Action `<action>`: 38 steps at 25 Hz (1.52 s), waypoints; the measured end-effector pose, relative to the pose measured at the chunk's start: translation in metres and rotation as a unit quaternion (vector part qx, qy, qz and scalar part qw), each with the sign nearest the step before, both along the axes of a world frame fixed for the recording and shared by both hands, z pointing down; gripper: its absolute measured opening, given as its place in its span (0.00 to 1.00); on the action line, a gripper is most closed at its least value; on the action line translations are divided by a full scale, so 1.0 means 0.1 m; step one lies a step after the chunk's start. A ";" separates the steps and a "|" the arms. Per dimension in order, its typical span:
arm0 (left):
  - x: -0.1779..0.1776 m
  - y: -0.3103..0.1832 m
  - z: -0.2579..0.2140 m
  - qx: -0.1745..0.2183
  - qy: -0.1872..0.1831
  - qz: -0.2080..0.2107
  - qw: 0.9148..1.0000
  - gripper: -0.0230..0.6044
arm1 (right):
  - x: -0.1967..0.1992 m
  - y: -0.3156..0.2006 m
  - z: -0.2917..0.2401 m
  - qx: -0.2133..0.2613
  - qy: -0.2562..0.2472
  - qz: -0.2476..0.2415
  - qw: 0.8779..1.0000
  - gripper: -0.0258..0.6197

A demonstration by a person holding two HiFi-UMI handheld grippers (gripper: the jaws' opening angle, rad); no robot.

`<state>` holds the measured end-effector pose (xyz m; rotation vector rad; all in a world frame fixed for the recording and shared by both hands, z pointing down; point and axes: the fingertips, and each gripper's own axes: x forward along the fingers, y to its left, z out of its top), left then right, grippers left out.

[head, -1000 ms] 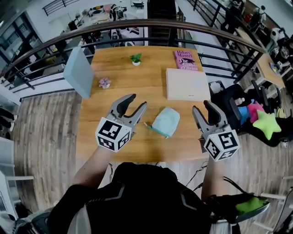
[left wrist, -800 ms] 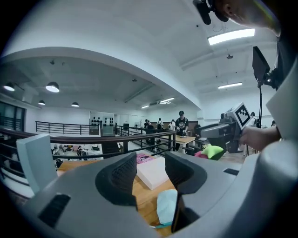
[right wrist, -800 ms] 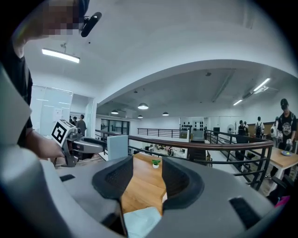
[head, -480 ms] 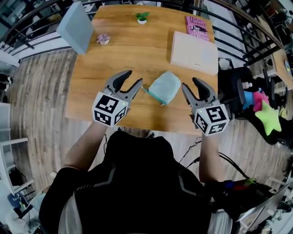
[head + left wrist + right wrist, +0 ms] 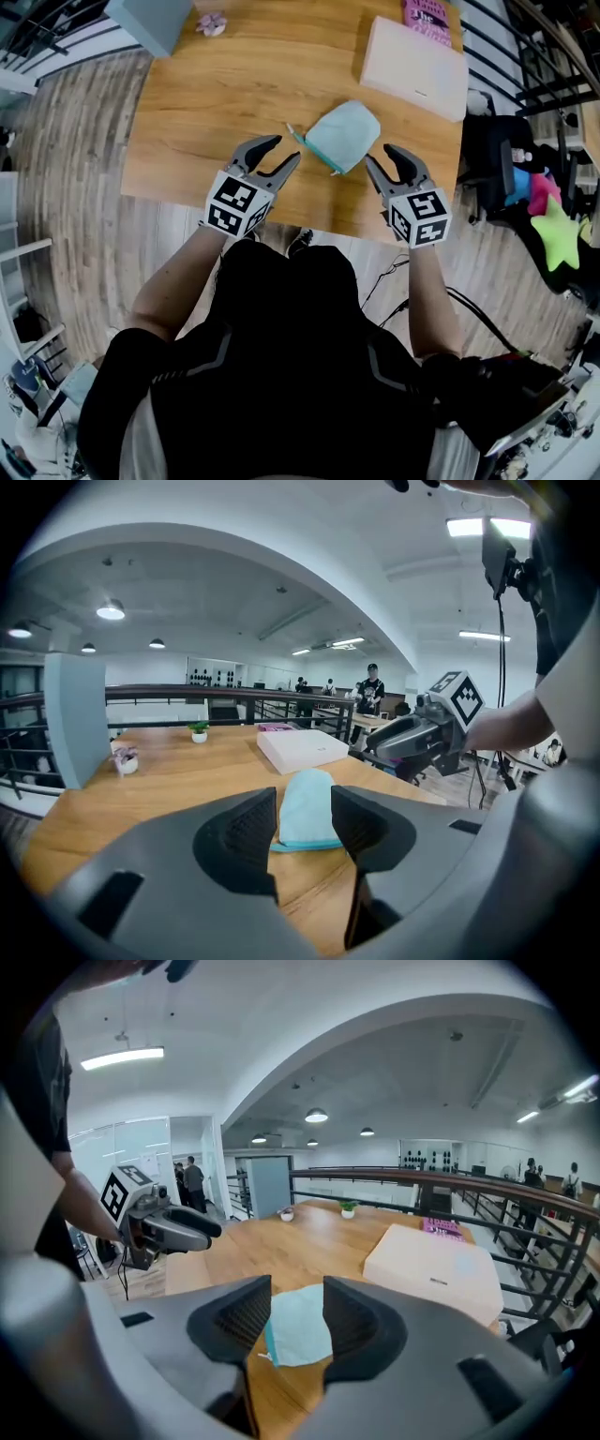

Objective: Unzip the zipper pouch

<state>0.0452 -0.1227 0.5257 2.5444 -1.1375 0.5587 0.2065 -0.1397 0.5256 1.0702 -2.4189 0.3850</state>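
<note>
A head view looked steeply down on a person in a dark top standing at the near edge of a wooden bench point(image 5: 216, 94), with a two-jaw gripper in each hand. A pale teal zipper pouch point(image 5: 343, 134) lay flat on the bench close to that near edge, its darker teal zipper edge point(image 5: 312, 150) facing the left side. The left gripper point(image 5: 284, 150) hung just beside the zipper edge, its jaws standing apart and touching nothing. In the left gripper view the pouch showed through the gap between the jaws, a little way ahead on the bench, with bare wood between it and the pads. The right gripper point(image 5: 379, 156) hung just beside the pouch's opposite, lower right edge. Its jaws had just been closing a little but stood wide apart, and nothing was pressed between them. The right gripper view likewise showed the pouch ahead through the gap, not held. Both grippers pointed inward and somewhat downward, so the pouch sat between them. Farther back on the bench lay a flat white box point(image 5: 415, 67), with a pink book point(image 5: 427, 11) just behind it. A small potted flower point(image 5: 212, 22) stood at the far left, near an upright blue-grey panel point(image 5: 150, 14). Bright plush toys point(image 5: 551, 232) rested beside the bench, at the right.
</note>
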 end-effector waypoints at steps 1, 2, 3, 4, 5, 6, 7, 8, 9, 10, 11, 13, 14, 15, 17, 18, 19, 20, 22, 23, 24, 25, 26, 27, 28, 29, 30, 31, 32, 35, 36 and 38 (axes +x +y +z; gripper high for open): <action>0.00 0.02 0.08 -0.008 -0.001 -0.005 1.000 0.36 | -0.01 0.03 0.11 -0.006 0.006 -0.006 1.000 0.32; 0.00 0.05 0.17 -0.016 -0.002 -0.009 1.000 0.36 | -0.01 0.06 0.22 -0.014 0.013 -0.012 1.000 0.32; 0.01 0.08 0.26 -0.025 -0.005 -0.012 1.000 0.36 | -0.02 0.10 0.33 -0.022 0.019 -0.016 0.999 0.32; 0.02 0.12 0.35 -0.034 -0.009 -0.012 0.999 0.36 | -0.02 0.13 0.45 -0.031 0.026 -0.020 0.999 0.32; 0.03 0.16 0.42 -0.042 -0.012 -0.012 0.999 0.36 | -0.02 0.16 0.56 -0.040 0.033 -0.025 0.998 0.32; 0.04 0.20 0.49 -0.050 -0.014 -0.012 0.999 0.36 | -0.03 0.19 0.66 -0.048 0.040 -0.031 0.998 0.32; 0.05 0.24 0.55 -0.058 -0.015 -0.012 0.998 0.36 | -0.04 0.22 0.76 -0.055 0.047 -0.038 0.997 0.32; 0.05 0.28 0.59 -0.065 -0.015 -0.013 0.998 0.36 | -0.05 0.25 0.85 -0.060 0.055 -0.046 0.996 0.31; 0.06 0.32 0.64 -0.071 -0.017 -0.015 0.997 0.36 | -0.07 0.29 0.93 -0.064 0.064 -0.056 0.994 0.31; 0.06 0.37 0.68 -0.076 -0.021 -0.016 0.997 0.36 | -0.08 0.32 1.01 -0.066 0.075 -0.066 0.993 0.30; 0.07 0.40 0.74 -0.079 -0.028 -0.014 0.996 0.35 | -0.09 0.35 1.08 -0.066 0.088 -0.077 0.991 0.29; 0.11 0.45 0.84 -0.080 -0.046 0.001 0.996 0.34 | -0.13 0.39 1.22 -0.067 0.110 -0.098 0.987 0.29; 0.14 0.46 0.88 -0.079 -0.050 0.008 0.996 0.34 | -0.15 0.40 1.28 -0.068 0.115 -0.106 0.985 0.29; 0.16 0.47 0.92 -0.080 -0.051 0.012 0.995 0.34 | -0.18 0.41 1.34 -0.069 0.119 -0.114 0.984 0.29; 0.19 0.48 1.00 -0.085 -0.049 0.011 0.995 0.34 | -0.22 0.42 1.44 -0.072 0.126 -0.125 0.982 0.28; 0.21 0.49 1.04 -0.090 -0.048 0.010 0.995 0.34 | -0.23 0.42 1.49 -0.072 0.130 -0.129 0.980 0.28; 0.23 0.50 1.07 -0.095 -0.048 0.012 0.994 0.34 | -0.24 0.43 1.53 -0.071 0.134 -0.133 0.979 0.27; 0.25 0.52 1.10 -0.099 -0.049 0.014 0.994 0.34 | -0.25 0.42 1.56 -0.069 0.139 -0.137 0.978 0.26; 0.28 0.55 1.12 -0.105 -0.052 0.018 0.993 0.34 | -0.27 0.41 1.61 -0.065 0.147 -0.144 0.976 0.24; 0.29 0.56 1.13 -0.107 -0.052 0.020 0.993 0.34 | -0.28 0.40 1.64 -0.065 0.153 -0.150 0.975 0.24; 0.29 0.58 1.14 -0.110 -0.052 0.021 0.992 0.34 | -0.29 0.41 1.66 -0.066 0.159 -0.156 0.973 0.24; 0.29 0.60 1.15 -0.113 -0.051 0.022 0.992 0.34 | -0.30 0.41 1.69 -0.066 0.164 -0.162 0.971 0.24; 0.29 0.61 1.16 -0.116 -0.051 0.022 0.992 0.34 | -0.31 0.41 1.71 -0.064 0.169 -0.166 0.969 0.24; 0.28 0.61 1.17 -0.118 -0.051 0.022 0.992 0.34 | -0.32 0.41 1.72 -0.062 0.171 -0.169 0.969 0.23; 0.28 0.62 1.18 -0.119 -0.050 0.022 0.991 0.34 | -0.32 0.40 1.73 -0.061 0.171 -0.169 0.969 0.21; 0.28 0.61 1.18 -0.120 -0.049 0.023 0.991 0.34 | -0.32 0.39 1.74 -0.061 0.169 -0.168 0.969 0.21; 0.27 0.61 1.18 -0.121 -0.048 0.024 0.991 0.34 | -0.33 0.38 1.75 -0.062 0.166 -0.167 0.970 0.19; 0.27 0.61 1.18 -0.121 -0.048 0.025 0.991 0.34 | -0.33 0.37 1.75 -0.062 0.164 -0.166 0.971 0.18; 0.27 0.60 1.18 -0.121 -0.047 0.027 0.991 0.34 | -0.34 0.37 1.75 -0.063 0.163 -0.166 0.971 0.17; 0.26 0.58 1.16 -0.121 -0.043 0.027 0.991 0.34 | -0.36 0.37 1.73 -0.067 0.160 -0.169 0.970 0.15; 0.26 0.57 1.15 -0.120 -0.041 0.028 0.992 0.34 | -0.38 0.38 1.71 -0.069 0.154 -0.168 0.971 0.14; 0.27 0.57 1.13 -0.119 -0.041 0.033 0.991 0.33 | -0.41 0.38 1.67 -0.076 0.142 -0.162 0.974 0.14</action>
